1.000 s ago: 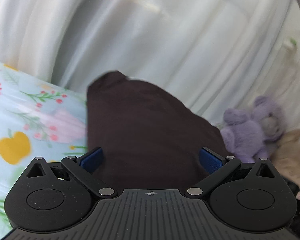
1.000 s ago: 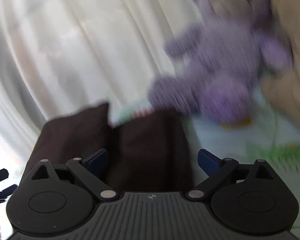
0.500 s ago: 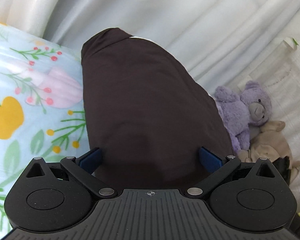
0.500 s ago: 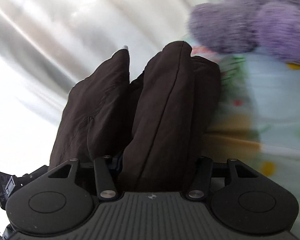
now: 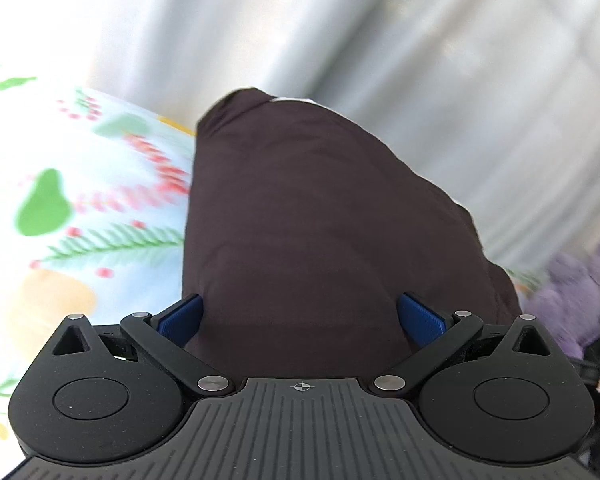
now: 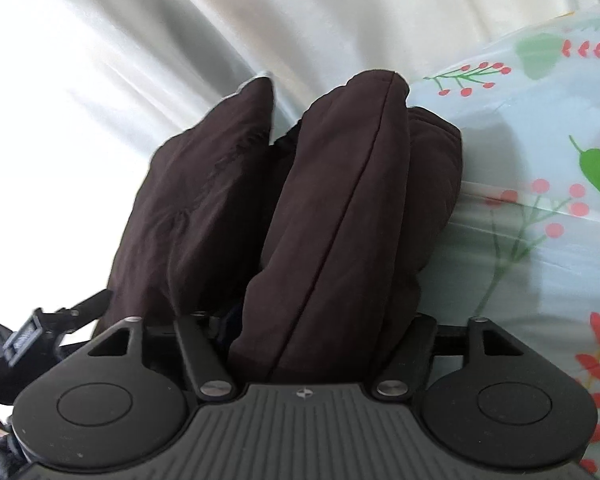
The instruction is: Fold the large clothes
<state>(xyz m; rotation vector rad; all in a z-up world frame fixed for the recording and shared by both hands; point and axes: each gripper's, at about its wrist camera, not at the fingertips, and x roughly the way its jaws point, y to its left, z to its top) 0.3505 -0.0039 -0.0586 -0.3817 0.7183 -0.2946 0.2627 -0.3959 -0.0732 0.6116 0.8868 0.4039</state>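
From the left wrist, the left gripper (image 5: 300, 316) is standing wide, blue pads flanking a smooth dark brown garment (image 5: 312, 216) lying over a floral sheet (image 5: 80, 208). From the right wrist, the right gripper (image 6: 320, 328) is easing apart around a thick seamed roll of the garment (image 6: 340, 216); whether its pads are pressing is unclear.

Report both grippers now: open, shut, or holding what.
Left gripper: open, dark brown garment between the jaws, pads not pressing.
Right gripper: jaws opening, gathered dark brown garment between them.

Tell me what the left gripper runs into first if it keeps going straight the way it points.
The dark brown garment: it already lies between the open jaws of the left gripper and fills the view ahead. Beyond it hangs the pale curtain, though the depth past the cloth is unclear.
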